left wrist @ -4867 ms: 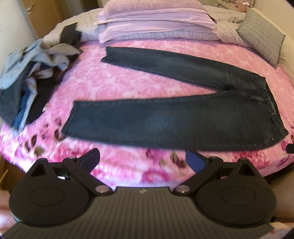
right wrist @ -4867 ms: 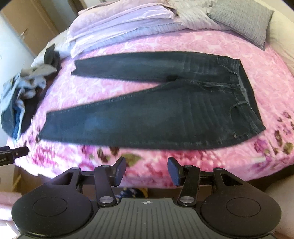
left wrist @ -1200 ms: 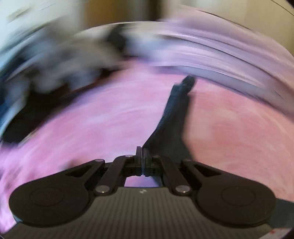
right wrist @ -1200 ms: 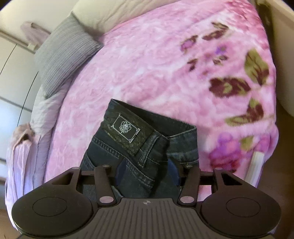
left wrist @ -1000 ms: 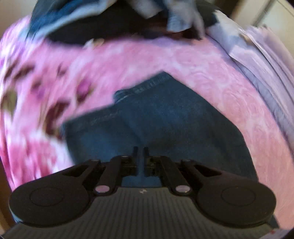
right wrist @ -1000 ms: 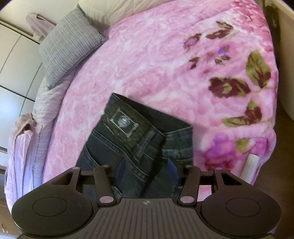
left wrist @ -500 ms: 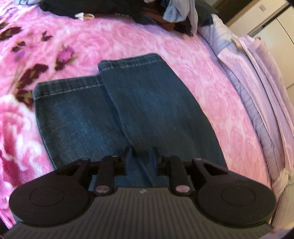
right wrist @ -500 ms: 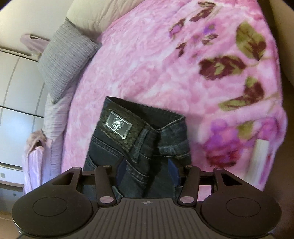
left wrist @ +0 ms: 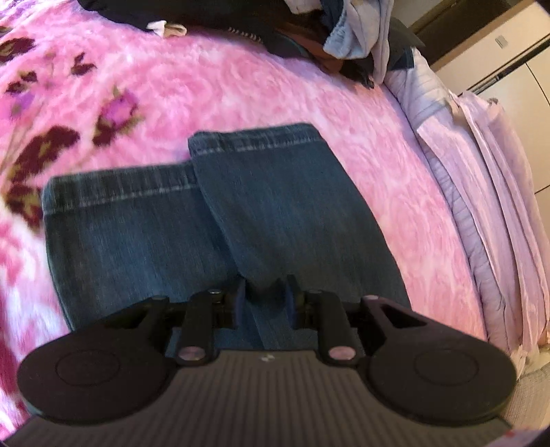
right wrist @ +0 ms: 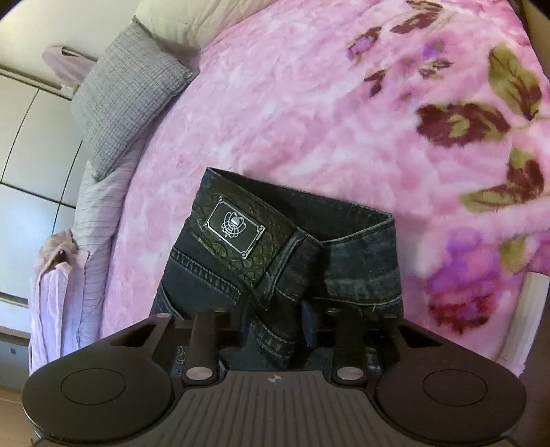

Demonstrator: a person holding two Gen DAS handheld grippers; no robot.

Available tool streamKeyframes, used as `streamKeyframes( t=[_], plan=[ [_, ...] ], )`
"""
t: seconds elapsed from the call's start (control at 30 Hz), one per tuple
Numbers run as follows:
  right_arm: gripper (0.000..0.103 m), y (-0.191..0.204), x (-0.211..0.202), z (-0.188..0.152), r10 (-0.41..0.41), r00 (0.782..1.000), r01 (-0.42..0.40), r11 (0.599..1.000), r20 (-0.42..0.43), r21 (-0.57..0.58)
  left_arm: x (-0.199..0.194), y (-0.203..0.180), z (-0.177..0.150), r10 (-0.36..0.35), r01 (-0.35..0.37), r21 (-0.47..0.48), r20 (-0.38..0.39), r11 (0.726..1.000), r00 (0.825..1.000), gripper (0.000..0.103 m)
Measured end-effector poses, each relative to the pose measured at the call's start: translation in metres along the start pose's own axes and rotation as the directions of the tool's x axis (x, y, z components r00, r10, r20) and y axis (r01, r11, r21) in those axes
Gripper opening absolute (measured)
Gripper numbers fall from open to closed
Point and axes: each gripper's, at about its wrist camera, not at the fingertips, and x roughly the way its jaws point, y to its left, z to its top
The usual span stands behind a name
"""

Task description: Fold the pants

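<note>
Dark blue jeans point(left wrist: 292, 213) lie on the pink flowered blanket point(left wrist: 240, 86) with one leg folded over the other. The two hems point(left wrist: 254, 137) sit slightly staggered. My left gripper point(left wrist: 264, 302) is open just above the upper leg, denim showing between its fingers. In the right wrist view the waist end of the jeans point(right wrist: 343, 247) lies doubled, a black logo patch point(right wrist: 235, 223) on the waistband. My right gripper point(right wrist: 276, 323) is open, its fingers either side of a bunched fold of waistband near a belt loop.
A heap of mixed clothes point(left wrist: 309, 31) lies beyond the hems. Stacked lilac bedding point(left wrist: 488, 192) runs along the far side. A grey pillow point(right wrist: 127, 93) rests near the headboard. A white object point(right wrist: 526, 319) sits at the blanket's near edge.
The left gripper, shut on the lifted leg a second ago, has laid it over the other leg and opened. The right gripper's fingers have narrowed around the waistband.
</note>
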Motion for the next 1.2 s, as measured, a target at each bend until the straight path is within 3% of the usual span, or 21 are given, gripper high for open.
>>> streamKeyframes(
  t=[0.1,0.13,0.17,0.2,0.23,0.3,0.4,0.47,0.53,0.63,0.87,0.97,1.1,1.2],
  plan=[
    [0.026,0.002,-0.001,0.001,-0.016,1.000,0.016,1.000,0.014,-0.008,0.000,0.003,0.005,0.010,-0.011,0.016,0.018,1.000,1.000,0.019],
    [0.018,0.005,-0.002,0.001,-0.027,1.000,0.027,0.999,0.014,-0.021,0.002,0.003,0.008,0.013,-0.014,0.019,0.015,1.000,1.000,0.016],
    [0.005,0.009,-0.003,0.003,-0.042,0.999,0.042,0.998,0.013,-0.039,0.002,0.001,0.011,0.023,-0.023,0.039,0.018,0.999,1.000,0.012],
    [0.005,0.013,-0.005,0.006,-0.052,0.999,0.053,0.997,0.009,-0.058,0.000,-0.004,0.014,0.032,-0.035,0.086,0.030,0.996,0.999,0.000],
    [0.004,0.019,-0.009,0.009,-0.053,0.998,0.054,0.995,0.013,-0.084,-0.004,-0.011,0.017,0.022,-0.029,0.141,0.045,0.990,0.999,0.000],
    [0.003,0.032,-0.022,0.018,-0.012,0.999,0.016,0.992,0.030,-0.126,-0.022,-0.023,0.020,-0.030,0.013,0.213,0.076,0.977,0.997,0.000],
    [0.003,0.042,-0.055,0.030,0.107,0.993,-0.097,0.979,0.045,-0.177,-0.067,-0.019,0.018,-0.105,0.075,0.227,0.125,0.971,0.987,0.000],
    [0.003,0.034,-0.067,0.031,0.088,0.996,-0.080,0.978,0.032,-0.191,-0.086,-0.004,0.008,-0.073,0.035,0.258,0.142,0.966,0.987,0.000],
    [0.003,0.014,-0.062,0.025,-0.019,1.000,0.016,0.979,-0.013,-0.204,-0.081,0.024,-0.005,0.022,-0.040,0.231,0.082,0.972,0.996,0.000],
    [0.003,-0.009,-0.050,0.015,-0.132,0.991,0.123,0.971,-0.032,-0.203,-0.065,0.049,-0.024,0.146,-0.152,0.228,0.046,0.962,0.988,0.000],
    [0.003,-0.012,-0.065,0.015,-0.017,1.000,0.016,0.982,0.000,-0.188,-0.078,0.041,-0.024,0.112,-0.130,0.312,0.076,0.941,0.991,0.000],
    [0.003,-0.013,-0.059,0.016,-0.060,0.998,0.056,0.977,-0.014,-0.205,-0.076,0.043,-0.028,0.139,-0.155,0.315,0.074,0.936,0.988,0.000],
    [0.003,-0.007,-0.072,0.017,0.008,1.000,-0.004,0.977,0.019,-0.212,-0.074,0.037,-0.028,0.140,-0.162,0.329,0.088,0.930,0.986,0.000],
    [0.003,-0.019,-0.065,0.015,-0.033,0.999,0.033,0.979,0.005,-0.204,-0.069,0.039,-0.031,0.165,-0.184,0.341,0.083,0.922,0.983,0.000]
  ],
)
